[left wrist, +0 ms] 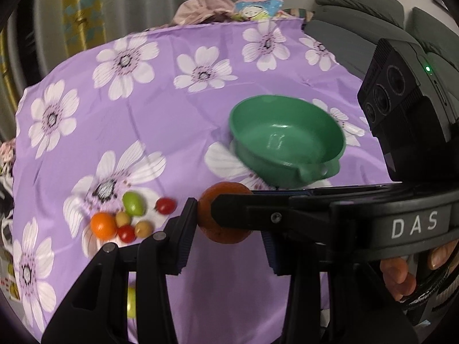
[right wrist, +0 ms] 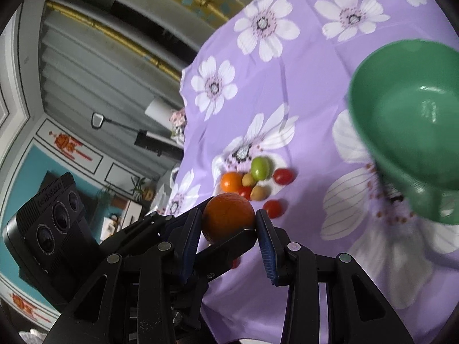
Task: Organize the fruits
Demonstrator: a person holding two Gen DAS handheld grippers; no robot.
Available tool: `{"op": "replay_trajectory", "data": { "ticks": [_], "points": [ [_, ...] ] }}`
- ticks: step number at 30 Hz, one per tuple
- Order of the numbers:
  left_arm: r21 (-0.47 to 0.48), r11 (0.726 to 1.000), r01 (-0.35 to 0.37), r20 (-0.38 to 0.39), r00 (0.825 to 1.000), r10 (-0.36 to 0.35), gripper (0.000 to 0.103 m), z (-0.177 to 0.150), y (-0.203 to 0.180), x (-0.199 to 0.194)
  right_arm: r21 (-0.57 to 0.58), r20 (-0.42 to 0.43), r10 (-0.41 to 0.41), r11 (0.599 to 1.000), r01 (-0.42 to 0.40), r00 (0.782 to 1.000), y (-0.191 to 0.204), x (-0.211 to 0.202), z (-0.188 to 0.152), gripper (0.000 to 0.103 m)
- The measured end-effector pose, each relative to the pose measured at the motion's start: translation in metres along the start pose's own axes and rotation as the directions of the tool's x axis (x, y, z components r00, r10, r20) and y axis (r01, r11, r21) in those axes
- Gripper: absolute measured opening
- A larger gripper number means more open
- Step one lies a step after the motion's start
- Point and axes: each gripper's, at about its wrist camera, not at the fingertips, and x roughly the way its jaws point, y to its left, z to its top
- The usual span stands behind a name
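Item: we hold one orange (right wrist: 228,218) clamped in both right tongs (right wrist: 228,222) and left tongs (left wrist: 226,215), bowl (left wrist: 287,140) lying ahead, rightward, nearer the right hand.

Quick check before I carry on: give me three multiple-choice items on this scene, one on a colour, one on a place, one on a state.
1. The bowl is: A red; B green; C blue.
2. The fruit pile lies: A in the bowl; B on the cloth; C on a sofa.
3. The right gripper is: A open and empty; B shut on the bowl; C shut on the orange.
Key: 1 B, its wall is green; 2 B, the pile sits on purple flowered fabric; 3 C, both pads press the orange.
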Motion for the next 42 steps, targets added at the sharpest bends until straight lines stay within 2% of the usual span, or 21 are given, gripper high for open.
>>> {"op": "replay_trajectory", "data": {
  "ticks": [9, 18, 28, 35, 40, 42],
  "points": [
    [0.053, 0.997, 0.062, 0.006, 0.998, -0.062, 0.042, 0.03, -0.019, 0.021, 0.042, 0.084, -0.021, 0.999, 0.017, 0.996, -0.023, -0.028, 0.015, 0.041],
    [0.115, 0.984, 0.135, 0.002, 0.991, -0.137, 0.042, 0.059, -0.043, 0.05, 0.087, 0.158, -0.074, 0.994, 0.061, 0.985, -0.05, -0.053, 0.032, 0.041],
    [0.128, 0.968, 0.215, -0.051, 0.976, -0.21, 0.042, 0.07, -0.058, 0.088, 0.17, 0.157, -0.135, 0.98, 0.108, 0.978, -0.088, -0.063, 0.042, 0.041],
    [0.095, 0.965, 0.245, -0.09, 0.967, -0.237, 0.043, 0.068, -0.057, 0.103, 0.127, 0.146, -0.221, 0.971, 0.203, 0.964, -0.089, -0.061, 0.043, 0.041],
    [0.09, 0.969, 0.23, -0.096, 0.97, -0.222, 0.042, 0.067, -0.056, 0.106, 0.118, 0.145, -0.258, 0.963, 0.242, 0.955, -0.089, -0.06, 0.042, 0.041],
    [0.08, 0.97, 0.23, -0.093, 0.971, -0.222, 0.045, 0.067, -0.053, 0.104, 0.121, 0.154, -0.274, 0.959, 0.257, 0.949, -0.089, -0.063, 0.041, 0.041]
  ]
}}
